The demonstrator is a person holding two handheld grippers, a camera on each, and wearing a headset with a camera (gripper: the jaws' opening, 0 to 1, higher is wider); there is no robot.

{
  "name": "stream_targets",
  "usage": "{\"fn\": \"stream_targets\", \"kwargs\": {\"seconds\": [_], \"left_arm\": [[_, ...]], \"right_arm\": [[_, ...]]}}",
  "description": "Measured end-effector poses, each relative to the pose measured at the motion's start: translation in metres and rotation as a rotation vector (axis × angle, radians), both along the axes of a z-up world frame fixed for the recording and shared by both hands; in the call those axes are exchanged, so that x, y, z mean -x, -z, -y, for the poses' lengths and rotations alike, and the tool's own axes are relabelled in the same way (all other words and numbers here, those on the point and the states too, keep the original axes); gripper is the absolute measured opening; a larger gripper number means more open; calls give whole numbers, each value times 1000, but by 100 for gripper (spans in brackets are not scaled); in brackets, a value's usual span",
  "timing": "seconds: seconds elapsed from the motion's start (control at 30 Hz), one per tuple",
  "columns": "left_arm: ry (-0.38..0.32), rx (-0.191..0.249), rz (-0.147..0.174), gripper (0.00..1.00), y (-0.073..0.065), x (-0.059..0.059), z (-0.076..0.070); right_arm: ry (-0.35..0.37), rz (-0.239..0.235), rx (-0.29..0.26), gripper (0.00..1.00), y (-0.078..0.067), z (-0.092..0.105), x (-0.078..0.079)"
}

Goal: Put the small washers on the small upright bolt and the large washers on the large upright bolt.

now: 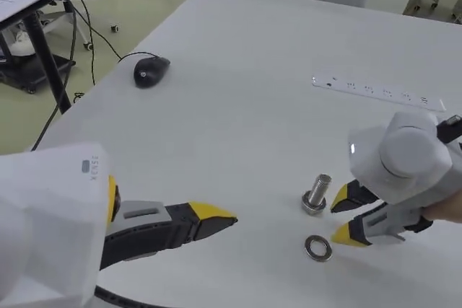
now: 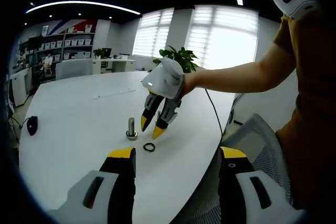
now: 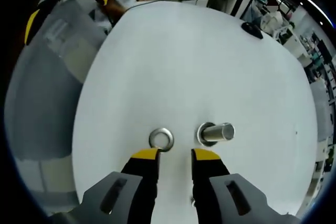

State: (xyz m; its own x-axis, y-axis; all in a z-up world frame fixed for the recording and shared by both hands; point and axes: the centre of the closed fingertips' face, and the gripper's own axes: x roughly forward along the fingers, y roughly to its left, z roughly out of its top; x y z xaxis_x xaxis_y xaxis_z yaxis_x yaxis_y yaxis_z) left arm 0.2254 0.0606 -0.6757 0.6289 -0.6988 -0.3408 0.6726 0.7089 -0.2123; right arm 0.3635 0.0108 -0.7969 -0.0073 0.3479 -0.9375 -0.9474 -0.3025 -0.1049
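A silver bolt (image 1: 316, 192) stands upright on the white table (image 1: 238, 106); a washer sits around its base. One loose metal washer (image 1: 317, 247) lies flat just in front of it. My right gripper (image 1: 341, 220) hovers immediately right of both, open, its yellow tips pointing at them with nothing between. In the right gripper view the washer (image 3: 160, 138) lies just beyond the left jaw tip and the bolt (image 3: 216, 132) just beyond the right one. My left gripper (image 1: 216, 218) is open and empty, well left of the bolt (image 2: 131, 128) and washer (image 2: 149, 147).
A black mouse (image 1: 151, 71) with its cable lies at the far left of the table, a white power strip (image 1: 379, 90) at the far right. The table's left edge drops to the floor beside a laptop stand (image 1: 43, 41). A grey chair (image 2: 252, 135) stands near the person.
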Motion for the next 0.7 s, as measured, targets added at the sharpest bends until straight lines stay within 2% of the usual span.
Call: {"fn": "stream_targets", "kwargs": {"seconds": [0.33, 0.53, 0.7], "left_arm": [[-10, -10, 12, 63, -5, 6, 1], [-21, -7, 16, 63, -6, 9, 2], [-28, -3, 16, 63, -6, 9, 1]], "right_arm": [[-2, -13, -13, 25, 3, 5, 12], [-10, -35, 0, 27, 18, 7, 18], [-15, -43, -6, 30, 23, 2, 17]]}}
